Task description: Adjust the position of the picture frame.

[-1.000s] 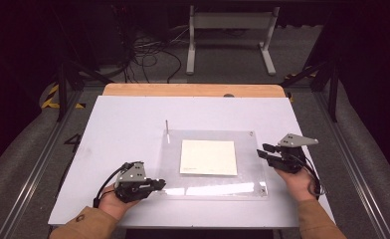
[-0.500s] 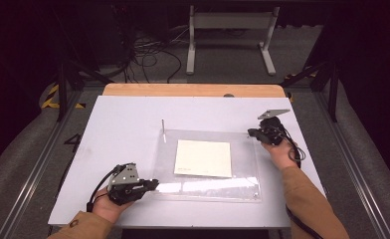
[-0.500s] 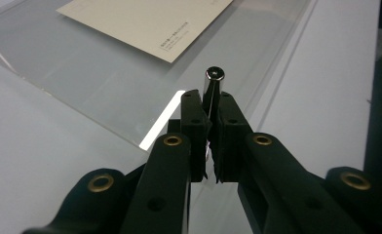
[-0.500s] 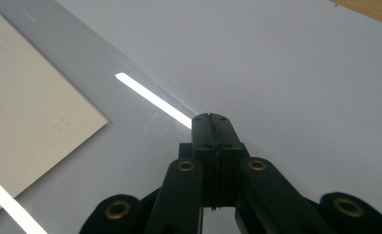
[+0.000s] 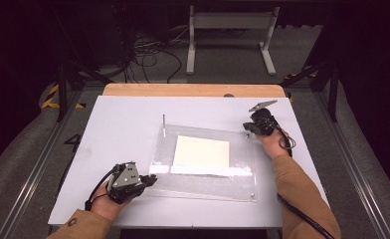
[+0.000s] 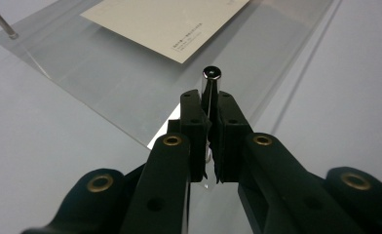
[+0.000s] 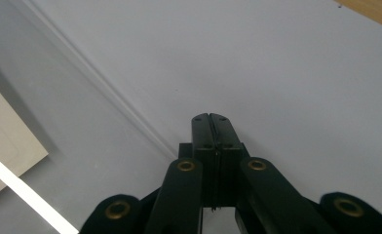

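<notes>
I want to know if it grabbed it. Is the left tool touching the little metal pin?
Touching. In the left gripper view, the left tool has both jaws closed against the sides of the metal pin, whose dark round tip pokes out above them.

My left gripper (image 6: 209, 141) is matt black plastic with brass-coloured rivets, and my jaws clamp a slim, shiny metal pin (image 6: 211, 80). The sheet (image 5: 243, 172) beneath looks like clear, glossy acrylic, catching a bright glare; a matt cream paper (image 5: 201, 151) lies on it. The table (image 5: 123, 124) is smooth, matt pale grey, with bare wood at its far edge.
</notes>
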`<state>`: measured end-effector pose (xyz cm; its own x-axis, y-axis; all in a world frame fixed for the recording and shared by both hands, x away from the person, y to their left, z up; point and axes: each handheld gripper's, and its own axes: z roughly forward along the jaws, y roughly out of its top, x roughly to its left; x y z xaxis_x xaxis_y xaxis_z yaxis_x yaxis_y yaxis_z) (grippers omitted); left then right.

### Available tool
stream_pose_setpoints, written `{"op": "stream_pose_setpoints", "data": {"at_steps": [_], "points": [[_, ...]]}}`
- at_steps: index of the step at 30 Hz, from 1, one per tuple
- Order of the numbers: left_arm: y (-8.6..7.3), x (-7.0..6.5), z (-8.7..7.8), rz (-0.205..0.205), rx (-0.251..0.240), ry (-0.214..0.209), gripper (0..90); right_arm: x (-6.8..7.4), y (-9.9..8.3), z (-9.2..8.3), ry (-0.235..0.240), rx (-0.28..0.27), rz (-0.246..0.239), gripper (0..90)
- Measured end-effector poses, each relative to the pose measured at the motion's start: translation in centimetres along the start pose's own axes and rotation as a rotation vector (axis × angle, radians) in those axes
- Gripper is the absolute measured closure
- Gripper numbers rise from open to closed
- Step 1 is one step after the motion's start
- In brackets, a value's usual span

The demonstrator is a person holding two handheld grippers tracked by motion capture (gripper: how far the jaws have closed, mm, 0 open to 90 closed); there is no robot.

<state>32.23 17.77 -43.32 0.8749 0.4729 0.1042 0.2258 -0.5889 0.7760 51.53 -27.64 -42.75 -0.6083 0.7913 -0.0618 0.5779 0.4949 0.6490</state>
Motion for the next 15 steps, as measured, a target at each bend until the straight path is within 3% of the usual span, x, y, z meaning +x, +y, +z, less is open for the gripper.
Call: {"op": "stream_pose_setpoints", "data": {"at_steps": [3,8,12,15], "points": [[0.4,-0.1,-0.3,0.033,-0.004,0.019,84.5,-0.5,-0.4,-0.1,0.014,-0.001,0.031,89.5],[1.6,-0.4,-1.0,0.133,-0.018,0.064,82.7,-1.3,-1.2,0.2,0.020,0.005,0.070,89.6],[2.0,0.3,-1.2,0.137,-0.038,0.069,83.0,-1.4,-0.8,0.6,0.056,0.019,0.075,89.6],[2.1,1.0,-1.2,0.117,-0.045,0.073,83.2,-1.4,0.0,1.4,0.092,0.055,0.049,89.7]]}}
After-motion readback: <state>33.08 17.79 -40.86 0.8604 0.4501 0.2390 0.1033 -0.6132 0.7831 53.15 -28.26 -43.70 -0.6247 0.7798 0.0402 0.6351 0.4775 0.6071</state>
